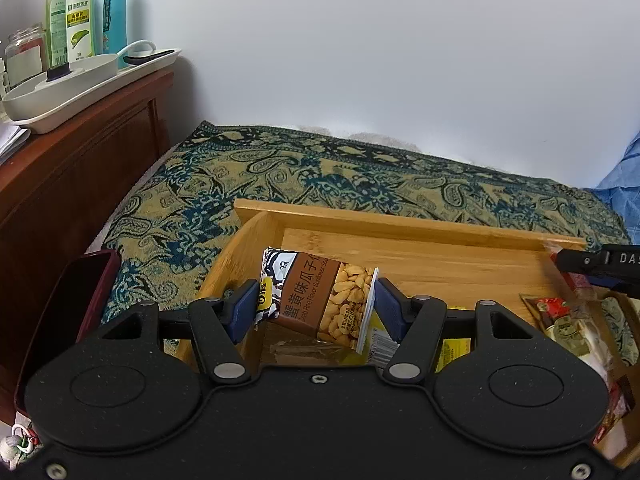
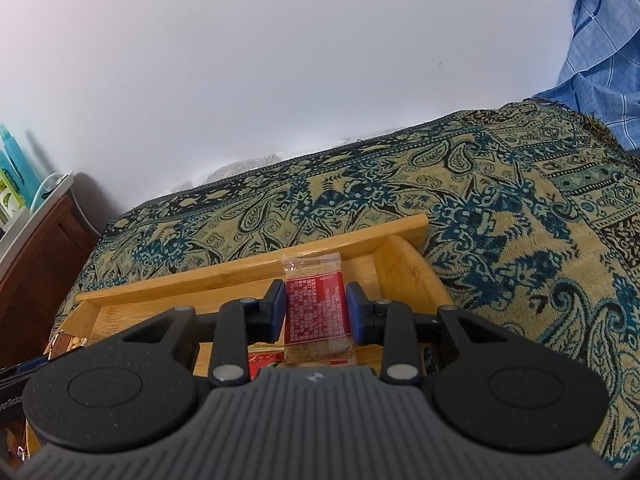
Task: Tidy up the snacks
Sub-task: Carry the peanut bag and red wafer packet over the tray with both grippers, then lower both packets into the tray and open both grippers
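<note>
A: L gripper [image 1: 316,308] is pinching the sunflower seed packet [image 1: 320,300], pads on both side edges. Packet hangs tilted over the left end of the bamboo tray [image 1: 400,224], long axis running away from the gripper and down to the tray floor.

B: And the R one?

A: R gripper [image 2: 316,312] is clamped on a small red snack sachet [image 2: 316,312], clear ends sticking out front and back. It sits over the tray's right end [image 2: 404,264], long axis straight ahead along the fingers.

B: So which goes in first?

A: Hard to say, both look about equally low over the tray. L packet is bigger, needs the open left corner; some wrappers already lie under it, I think, blurry tho.

B: Surface?

A: Tray rests on a paisley blanket [image 1: 280,168], teal and tan, soft, so it may rock. White wall behind. Wooden cabinet [image 1: 80,152] off to the left w/ a white tray [image 1: 80,84] of bottles [image 1: 80,12], well apart. Blue checked cloth [image 2: 600,60] at right.
</note>
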Demonstrator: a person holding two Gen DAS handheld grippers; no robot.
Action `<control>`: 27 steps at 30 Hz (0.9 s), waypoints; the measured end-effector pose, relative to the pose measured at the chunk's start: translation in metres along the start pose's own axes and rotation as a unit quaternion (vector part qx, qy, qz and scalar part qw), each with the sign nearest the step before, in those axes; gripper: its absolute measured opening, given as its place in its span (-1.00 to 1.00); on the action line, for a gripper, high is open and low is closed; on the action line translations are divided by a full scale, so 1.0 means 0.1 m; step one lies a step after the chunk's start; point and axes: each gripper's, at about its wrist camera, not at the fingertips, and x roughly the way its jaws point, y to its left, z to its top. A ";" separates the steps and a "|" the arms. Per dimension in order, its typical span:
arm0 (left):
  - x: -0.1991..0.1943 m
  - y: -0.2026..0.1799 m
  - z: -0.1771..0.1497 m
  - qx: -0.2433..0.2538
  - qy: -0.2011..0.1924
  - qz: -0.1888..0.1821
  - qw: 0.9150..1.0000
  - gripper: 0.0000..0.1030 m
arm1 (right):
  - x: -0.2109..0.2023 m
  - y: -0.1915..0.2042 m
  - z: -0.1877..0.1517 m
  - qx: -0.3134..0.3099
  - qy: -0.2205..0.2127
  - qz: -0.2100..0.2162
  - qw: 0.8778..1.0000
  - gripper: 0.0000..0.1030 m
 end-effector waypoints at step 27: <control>0.02 -0.04 -0.02 0.009 0.004 -0.007 1.000 0.30 | 0.02 -0.01 0.01 -0.002 -0.002 -0.002 1.000 -0.16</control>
